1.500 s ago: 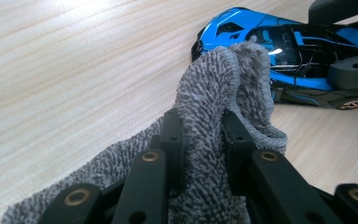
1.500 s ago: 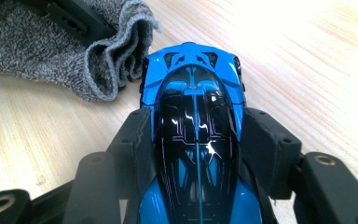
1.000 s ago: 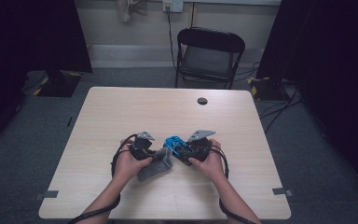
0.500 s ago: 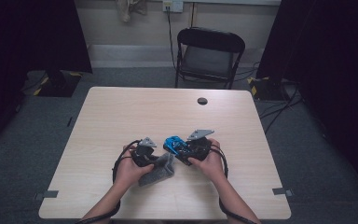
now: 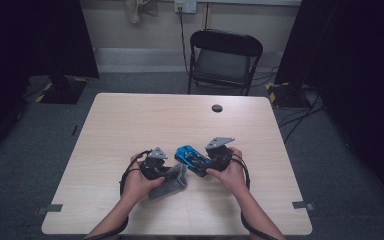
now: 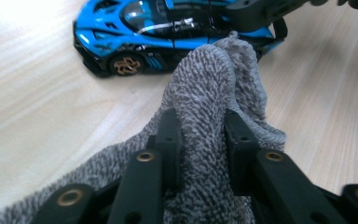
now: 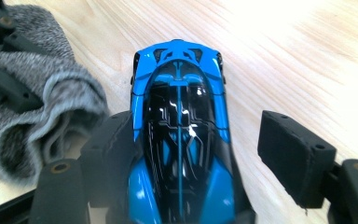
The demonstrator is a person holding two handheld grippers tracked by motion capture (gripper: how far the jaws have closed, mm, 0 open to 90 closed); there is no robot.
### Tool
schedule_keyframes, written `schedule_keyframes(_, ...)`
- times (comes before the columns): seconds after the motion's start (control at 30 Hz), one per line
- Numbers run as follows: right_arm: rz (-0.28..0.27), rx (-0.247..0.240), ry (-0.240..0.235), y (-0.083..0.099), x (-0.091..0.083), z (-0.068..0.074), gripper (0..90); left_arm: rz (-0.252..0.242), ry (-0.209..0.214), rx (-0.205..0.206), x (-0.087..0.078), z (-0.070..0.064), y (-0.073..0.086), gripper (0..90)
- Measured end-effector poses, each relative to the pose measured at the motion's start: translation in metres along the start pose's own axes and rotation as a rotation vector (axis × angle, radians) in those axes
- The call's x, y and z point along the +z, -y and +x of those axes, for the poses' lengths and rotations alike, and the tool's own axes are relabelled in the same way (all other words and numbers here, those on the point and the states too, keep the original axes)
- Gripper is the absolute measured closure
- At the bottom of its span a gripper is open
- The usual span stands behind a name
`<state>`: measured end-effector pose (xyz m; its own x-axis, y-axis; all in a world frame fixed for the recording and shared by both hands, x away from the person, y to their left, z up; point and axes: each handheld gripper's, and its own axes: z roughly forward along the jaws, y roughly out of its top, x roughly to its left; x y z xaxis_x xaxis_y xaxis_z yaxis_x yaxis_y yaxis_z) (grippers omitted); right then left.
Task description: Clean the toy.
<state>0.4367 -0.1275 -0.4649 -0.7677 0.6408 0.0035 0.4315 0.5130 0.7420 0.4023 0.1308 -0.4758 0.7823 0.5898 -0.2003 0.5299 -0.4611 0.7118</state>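
The blue toy car (image 5: 192, 157) sits on the tabletop (image 5: 130, 125) near its middle, toward the near edge, between the right gripper's (image 7: 200, 154) jaws, which stand wide, the left jaw against its flank and the right one apart. Just left, touching the car's side, the grey cloth (image 6: 214, 93) is pinched tight in the left gripper's (image 6: 203, 140) jaws. Bare tabletop lies open on the far side up to a small black disc (image 5: 217, 108), and to the left and right edges.
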Motion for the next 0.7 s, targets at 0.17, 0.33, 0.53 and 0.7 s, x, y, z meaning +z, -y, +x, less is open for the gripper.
schedule_keyframes(0.17, -0.008, 0.004, 0.009, 0.004, -0.013, -0.006, 27.2, -0.041, -0.006, 0.045, -0.004, -0.002, -0.002, 39.5)
schedule_keyframes(0.33, -0.006, 0.017, -0.005, 0.010, -0.018, -0.009, 27.1, -0.039, -0.007, 0.083, -0.010, -0.003, -0.003, 23.1)
schedule_keyframes(0.53, -0.015, 0.011, -0.021, 0.011, -0.022, -0.005, 26.7, -0.041, -0.002, 0.083, -0.030, -0.001, 0.006, 20.9)
schedule_keyframes(0.7, -0.029, -0.004, -0.040, 0.007, -0.026, -0.001, 27.0, -0.001, -0.047, 0.104, -0.040, 0.006, 0.028, 20.0)
